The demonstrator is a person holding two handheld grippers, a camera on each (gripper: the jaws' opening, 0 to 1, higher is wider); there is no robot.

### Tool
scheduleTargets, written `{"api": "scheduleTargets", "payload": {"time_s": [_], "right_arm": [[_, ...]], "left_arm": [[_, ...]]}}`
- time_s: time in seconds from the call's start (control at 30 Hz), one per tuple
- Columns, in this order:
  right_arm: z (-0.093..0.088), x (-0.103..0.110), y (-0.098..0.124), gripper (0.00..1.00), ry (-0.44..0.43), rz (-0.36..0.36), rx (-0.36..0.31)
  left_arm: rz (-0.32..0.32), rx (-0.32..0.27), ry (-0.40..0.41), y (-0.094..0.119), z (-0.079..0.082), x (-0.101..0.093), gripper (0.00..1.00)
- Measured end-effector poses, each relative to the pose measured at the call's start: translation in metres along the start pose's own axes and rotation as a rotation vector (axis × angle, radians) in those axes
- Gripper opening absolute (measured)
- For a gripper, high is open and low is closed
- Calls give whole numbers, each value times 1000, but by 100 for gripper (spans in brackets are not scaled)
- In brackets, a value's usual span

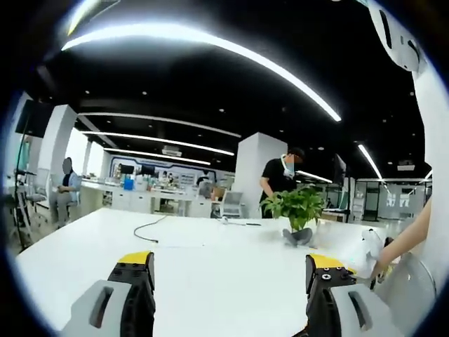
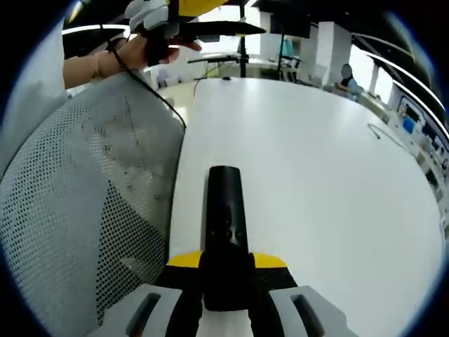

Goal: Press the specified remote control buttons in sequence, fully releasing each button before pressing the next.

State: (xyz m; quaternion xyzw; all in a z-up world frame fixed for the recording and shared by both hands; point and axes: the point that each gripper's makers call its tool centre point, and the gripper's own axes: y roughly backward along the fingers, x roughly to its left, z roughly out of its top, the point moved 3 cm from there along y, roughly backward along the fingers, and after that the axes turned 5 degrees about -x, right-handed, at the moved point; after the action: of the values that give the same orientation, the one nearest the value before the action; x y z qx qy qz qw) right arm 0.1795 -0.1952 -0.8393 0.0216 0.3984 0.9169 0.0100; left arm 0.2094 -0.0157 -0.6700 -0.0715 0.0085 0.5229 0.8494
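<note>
Right gripper view: one remote control (image 2: 224, 232), a long, narrow black bar with a rounded far end and a glossy top face, points straight away from the camera over the white desk (image 2: 316, 175). Small buttons sit along its middle line, too blurred to count. Its near end lies between the two yellow-tipped jaws of the right gripper (image 2: 226, 270), which are clenched against its sides, grasping it. The remote lies close to the desk's left edge as this view shows it, just beside one grey mesh chair back (image 2: 77, 203) that rises past that edge. At the top left, a hand (image 2: 144, 45) holds the left gripper (image 2: 193, 21) above the desk's far part; a black cable (image 2: 151, 88) hangs from it toward the chair.

Left gripper view: the left gripper's (image 1: 228, 277) two jaws rise from the bottom edge, black with yellow tips, released and wide apart with nothing between them, above the bare desk (image 1: 210, 281). Toward the desk's far edge stand one potted plant (image 1: 298, 210) in a grey pot and one thin black cord (image 1: 147, 228) lying loose. Beyond the desk are two people: one standing in a black shirt (image 1: 277, 179), one seated at the far left (image 1: 66, 186). Long curved ceiling light strips (image 1: 210, 45) run overhead.
</note>
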Motion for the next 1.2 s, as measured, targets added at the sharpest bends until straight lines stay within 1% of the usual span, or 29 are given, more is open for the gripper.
{"api": "scheduleTargets", "payload": {"time_s": [0.07,0.13,0.23,0.27,0.5,0.57,0.63,0.7,0.73,0.77,0.8,0.87,0.97,1.2], "right_arm": [[0,0,0,21,5,2,6],[0,-1,-1,21,9,4,10],[0,-2,0,21,9,4,11],[0,-3,0,21,7,4,11],[-1,-10,0,21,10,3,1],[-1,-14,0,21,9,-3,-3],[-1,-18,0,21,5,-9,-8],[0,-22,0,21,3,-12,-9],[0,-23,0,21,2,-13,-9],[0,-24,0,21,5,-11,-7],[0,-24,0,21,8,-10,-5],[0,-25,1,21,14,-7,-1],[0,-27,1,21,20,-4,4],[0,-30,1,21,21,3,19]], "left_arm": [[-13,15,-17,-1,-2,-3,92],[-15,16,-22,-1,-3,-3,92],[-20,-15,16,0,1,-2,92],[-17,-13,16,0,1,-1,92],[8,17,-3,0,-4,2,91],[18,48,-20,0,-9,4,91],[12,41,-17,0,-8,3,91],[-7,11,11,-1,-4,0,92],[-7,11,10,-1,-4,0,93],[-6,17,5,-1,-5,0,93],[4,42,-13,-1,-9,2,92],[8,52,-31,-2,-10,1,92],[7,42,-46,-1,-8,0,92],[-2,43,-52,-1,-8,-2,92]]}}
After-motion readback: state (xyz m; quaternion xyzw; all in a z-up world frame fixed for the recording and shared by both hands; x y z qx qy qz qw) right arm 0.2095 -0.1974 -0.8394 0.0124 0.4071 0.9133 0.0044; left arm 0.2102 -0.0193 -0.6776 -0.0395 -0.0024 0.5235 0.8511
